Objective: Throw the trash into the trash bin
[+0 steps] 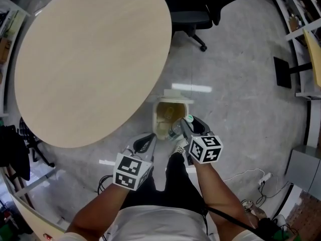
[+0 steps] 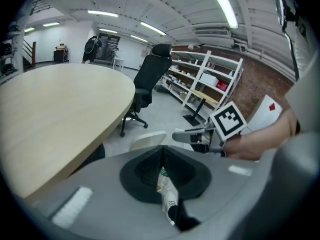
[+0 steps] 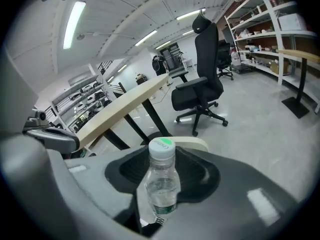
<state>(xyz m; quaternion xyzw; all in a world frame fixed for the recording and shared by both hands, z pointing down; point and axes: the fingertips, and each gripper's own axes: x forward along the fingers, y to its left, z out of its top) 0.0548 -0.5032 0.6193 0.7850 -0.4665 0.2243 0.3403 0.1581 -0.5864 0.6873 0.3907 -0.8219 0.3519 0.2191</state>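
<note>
At the trash bin [image 1: 157, 119] beside the round table [image 1: 90, 59], the right gripper [image 1: 184, 127] clamps a clear bottle [image 3: 161, 184] and the left gripper [image 1: 149, 138] pinches what looks like a crumpled wrapper [image 2: 167, 194]; the carry seems nearly done, release above the opening next.

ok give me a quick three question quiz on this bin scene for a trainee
1. Pick one: the right gripper holds a) a can b) a bottle c) a cup.
2. True or false: the bin is shut.
3. Fill in: the bin stands on the floor beside the round ___.
Key: 1 b; 2 false, it is open; 3 table.
</note>
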